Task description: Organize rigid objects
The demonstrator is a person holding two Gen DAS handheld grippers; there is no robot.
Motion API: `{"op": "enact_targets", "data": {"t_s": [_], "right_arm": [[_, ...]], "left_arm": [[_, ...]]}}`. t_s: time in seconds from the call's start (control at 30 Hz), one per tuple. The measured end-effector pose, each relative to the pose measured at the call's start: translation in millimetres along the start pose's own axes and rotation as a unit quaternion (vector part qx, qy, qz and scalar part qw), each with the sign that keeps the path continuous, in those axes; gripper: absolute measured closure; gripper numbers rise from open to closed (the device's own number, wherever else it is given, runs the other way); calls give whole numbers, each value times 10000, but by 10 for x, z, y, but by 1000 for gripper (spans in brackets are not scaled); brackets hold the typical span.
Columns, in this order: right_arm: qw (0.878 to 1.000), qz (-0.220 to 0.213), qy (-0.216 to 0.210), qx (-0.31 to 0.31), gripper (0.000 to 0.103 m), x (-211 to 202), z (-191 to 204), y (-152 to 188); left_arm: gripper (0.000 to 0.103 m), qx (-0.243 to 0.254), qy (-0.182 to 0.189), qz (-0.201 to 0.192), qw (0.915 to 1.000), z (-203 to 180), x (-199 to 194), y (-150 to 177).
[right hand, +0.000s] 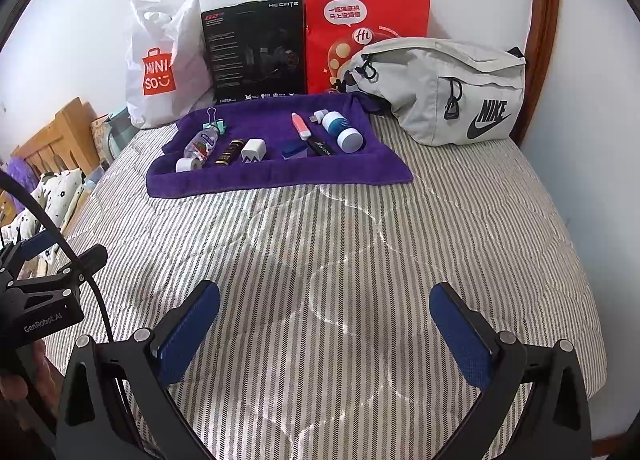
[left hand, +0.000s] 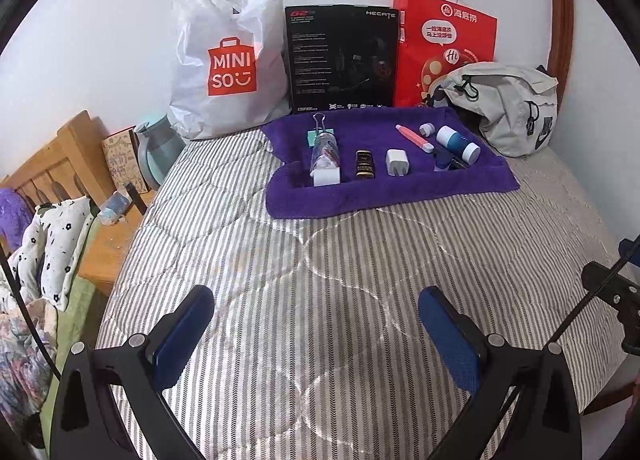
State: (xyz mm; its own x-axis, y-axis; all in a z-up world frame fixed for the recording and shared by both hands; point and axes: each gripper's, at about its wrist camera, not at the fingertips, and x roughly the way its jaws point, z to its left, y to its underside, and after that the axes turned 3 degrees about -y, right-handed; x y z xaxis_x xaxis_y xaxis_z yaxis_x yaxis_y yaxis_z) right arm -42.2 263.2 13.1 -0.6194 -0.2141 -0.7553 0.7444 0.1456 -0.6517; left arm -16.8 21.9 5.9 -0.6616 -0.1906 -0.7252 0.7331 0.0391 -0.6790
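Observation:
A purple towel (left hand: 360,195) (right hand: 256,183) lies on the striped bed with small items in a row: a clear bottle with white cap (left hand: 325,157) (right hand: 198,149), a teal binder clip (right hand: 215,124), a dark small bottle (left hand: 364,165) (right hand: 228,151), a white charger (left hand: 397,162) (right hand: 253,149), a pink tube (left hand: 414,137) (right hand: 300,127), a white-and-blue bottle (left hand: 458,143) (right hand: 341,131). My left gripper (left hand: 316,302) and right gripper (right hand: 324,300) are both open and empty, well short of the towel above the quilt.
A grey Nike bag (right hand: 444,93) (left hand: 508,107) sits right of the towel. A white Miniso bag (left hand: 228,59), a black box (left hand: 342,57) and a red paper bag (left hand: 444,43) lean on the wall. A wooden bedside stand (left hand: 104,236) is at left.

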Motion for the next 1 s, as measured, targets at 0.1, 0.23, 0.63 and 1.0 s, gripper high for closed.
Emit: {"op": "enact_targets", "data": {"t_s": [0.1,0.23,0.63,1.0], "right_arm": [[10000,-2,-4,-12,0,-4,23,0],[10000,29,-7,-25,0,17,38,6],[10000,48,-6,6,0,24,54,9],[10000,72,-1,30,0,39,40,-7]], "left_arm": [[0,-8,-19,18,10000,21,8,-3],[0,-15,-32,20,10000,31,14,-4],[0,41,2,37,10000,16,31,-25],[0,59,-53,47,10000,18,39,-21]]}}
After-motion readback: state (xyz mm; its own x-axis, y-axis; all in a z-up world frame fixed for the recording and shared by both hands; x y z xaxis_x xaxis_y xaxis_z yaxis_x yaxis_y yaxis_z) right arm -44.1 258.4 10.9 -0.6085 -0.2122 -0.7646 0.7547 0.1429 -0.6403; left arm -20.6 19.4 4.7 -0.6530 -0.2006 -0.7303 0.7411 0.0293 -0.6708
